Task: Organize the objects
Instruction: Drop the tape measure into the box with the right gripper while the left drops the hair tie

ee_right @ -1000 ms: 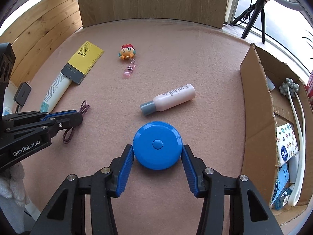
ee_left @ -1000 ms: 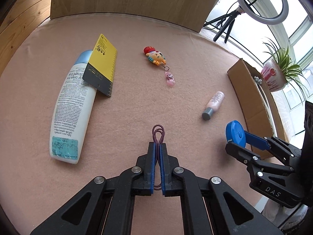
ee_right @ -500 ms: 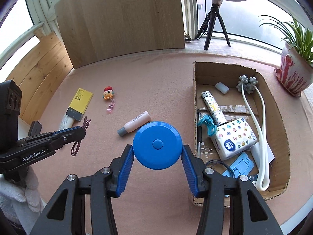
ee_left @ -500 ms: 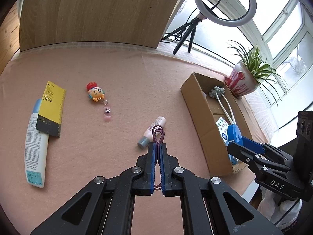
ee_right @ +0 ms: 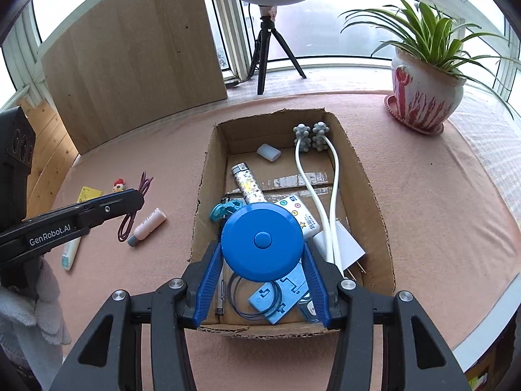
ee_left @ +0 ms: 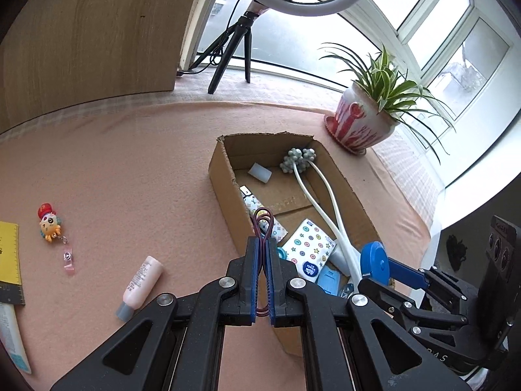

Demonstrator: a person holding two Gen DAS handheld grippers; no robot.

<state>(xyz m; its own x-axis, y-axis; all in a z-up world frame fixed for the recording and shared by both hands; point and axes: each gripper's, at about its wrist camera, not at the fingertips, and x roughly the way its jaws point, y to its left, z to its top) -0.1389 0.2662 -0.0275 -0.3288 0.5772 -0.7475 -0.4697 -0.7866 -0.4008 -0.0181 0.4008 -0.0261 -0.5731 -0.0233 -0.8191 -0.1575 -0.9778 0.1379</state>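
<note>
My right gripper (ee_right: 263, 251) is shut on a round blue tape measure (ee_right: 262, 241) and holds it above the near end of the open cardboard box (ee_right: 364, 176). My left gripper (ee_left: 263, 241) is shut on a dark purple hair tie (ee_left: 262, 217), its loops sticking out past the fingertips, over the box's left wall (ee_left: 224, 189). In the right wrist view that left gripper (ee_right: 138, 197) sits left of the box with the hair tie (ee_right: 130, 218) dangling. The tape measure (ee_left: 374, 262) also shows at the right of the left wrist view.
On the pink cloth left of the box lie a small pink bottle (ee_left: 140, 288), a cartoon keychain (ee_left: 50, 224), a yellow ruler (ee_left: 8, 260) and a white tube (ee_right: 70, 251). The box holds several small items and a white cable (ee_right: 332, 189). A potted plant (ee_right: 423, 88) and ring-light tripod (ee_right: 270, 49) stand behind.
Both grippers have risen and swung right, from over the open cloth to the cardboard box. Each keeps its grip: hair tie in the left, tape measure in the right.
</note>
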